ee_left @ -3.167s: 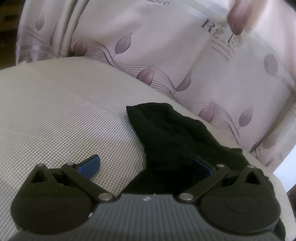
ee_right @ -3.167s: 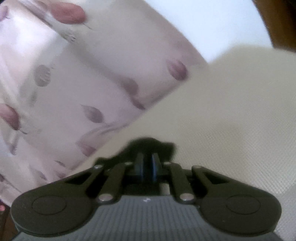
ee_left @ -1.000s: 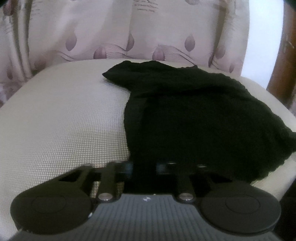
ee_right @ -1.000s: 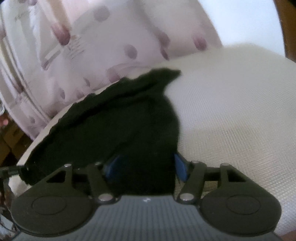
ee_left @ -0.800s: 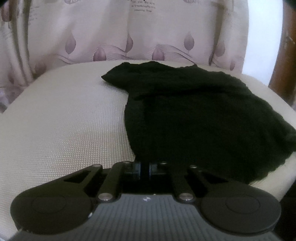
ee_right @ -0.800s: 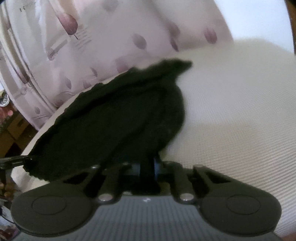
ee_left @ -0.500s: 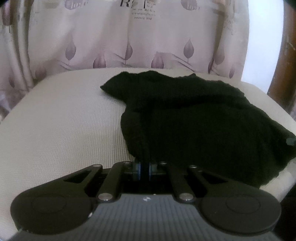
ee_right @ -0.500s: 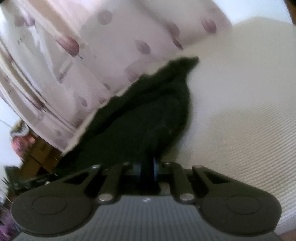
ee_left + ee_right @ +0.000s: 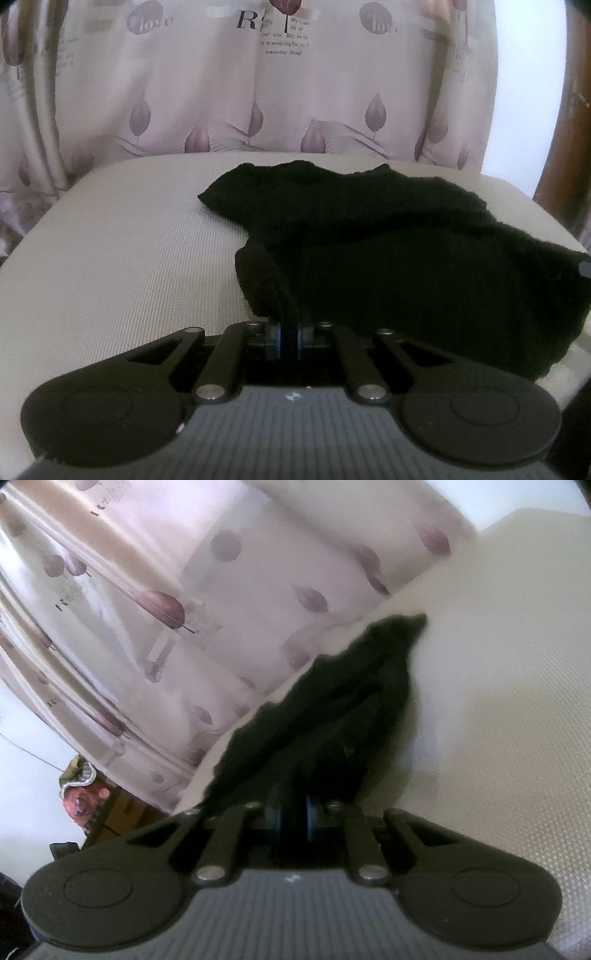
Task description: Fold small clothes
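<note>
**A:** Where is the thing to be folded?

**B:** The black garment (image 9: pixel 388 251) lies on the cream cushion (image 9: pixel 110 258), over its right half in the left wrist view, its far edge close to the cushion's back rim. The left gripper (image 9: pixel 284 334) is clamped on a bunched fold at the garment's near-left edge; the right gripper (image 9: pixel 291 818) is clamped on another near edge of the same garment (image 9: pixel 332 738).

**A:** How do you expect it to handle?

**B:** Light and limp, I'd judge, a soft knit with a slightly fuzzy surface. It won't hold any shape, so whatever isn't pinched will sag and drag across the cushion (the weave there looks grippy enough to tug at it). Not fragile or slippery.

**A:** And the best place to hold it?

**B:** At the edges or corners, both grips on the same side of the garment, so that side can be carried over in one flat sheet. The left grip has a thick wad rather than a single layer, which may make for a lumpy fold.

**A:** Any writing?

**B:** Only on the curtain (image 9: pixel 258 92) behind the cushion: "love" in round lilac patches, a large "R" beside a small tree, then lines of small print too blurred to read. Nothing on the garment.
</note>
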